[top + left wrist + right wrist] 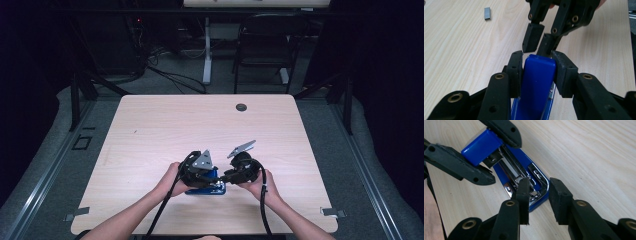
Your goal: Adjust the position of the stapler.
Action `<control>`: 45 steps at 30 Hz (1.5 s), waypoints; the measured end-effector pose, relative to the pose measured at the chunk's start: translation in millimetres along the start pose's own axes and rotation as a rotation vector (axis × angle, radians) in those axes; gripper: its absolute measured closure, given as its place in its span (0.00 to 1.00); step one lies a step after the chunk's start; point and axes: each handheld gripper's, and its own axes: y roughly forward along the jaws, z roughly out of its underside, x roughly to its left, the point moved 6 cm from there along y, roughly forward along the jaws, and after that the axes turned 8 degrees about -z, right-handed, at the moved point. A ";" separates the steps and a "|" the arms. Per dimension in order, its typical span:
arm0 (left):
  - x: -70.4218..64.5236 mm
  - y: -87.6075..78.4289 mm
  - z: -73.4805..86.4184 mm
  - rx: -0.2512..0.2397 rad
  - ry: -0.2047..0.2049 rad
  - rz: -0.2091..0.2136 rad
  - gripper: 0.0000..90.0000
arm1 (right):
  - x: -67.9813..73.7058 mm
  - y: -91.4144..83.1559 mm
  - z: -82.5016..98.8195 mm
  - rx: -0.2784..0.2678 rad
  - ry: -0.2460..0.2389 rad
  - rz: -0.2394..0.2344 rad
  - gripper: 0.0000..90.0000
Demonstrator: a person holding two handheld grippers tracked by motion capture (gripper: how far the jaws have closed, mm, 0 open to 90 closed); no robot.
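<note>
On table (pixel 150 130): blue stapler (pixel 524 170), lid raised, metal magazine exposed.

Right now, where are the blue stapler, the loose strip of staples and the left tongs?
blue stapler (pixel 537 82): left gripper view, on its raised blue top cover.
strip of staples (pixel 487 13): left gripper view, middle of the grey strip on the table.
left tongs (pixel 537 68): left gripper view, midway between the tips clamping the cover.
</note>
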 end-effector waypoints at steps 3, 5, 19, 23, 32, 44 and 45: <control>0.7 -1.6 0.3 -0.004 -0.003 0.002 0.69 | 2.5 3.1 -1.6 -0.011 0.003 0.002 0.81; 0.9 -2.2 0.2 -0.005 -0.002 0.001 0.69 | 2.4 4.9 -1.4 0.005 -0.010 -0.004 0.82; 3.0 -10.4 1.0 -0.006 0.002 -0.010 0.70 | 2.8 8.1 -1.1 0.010 -0.027 0.011 0.84; 5.0 -14.0 1.7 -0.009 -0.001 -0.014 0.70 | 2.1 7.4 -0.4 0.021 -0.036 0.014 0.84; 8.1 -19.3 3.2 -0.013 -0.014 -0.012 0.70 | 3.4 8.4 0.0 0.006 -0.033 0.023 0.85; 7.9 -19.9 3.1 -0.011 -0.013 -0.017 0.70 | 3.1 9.1 0.6 0.005 -0.040 0.041 0.83; 7.8 -20.1 3.1 -0.010 -0.011 -0.017 0.70 | 3.2 9.3 0.5 0.003 -0.039 0.041 0.83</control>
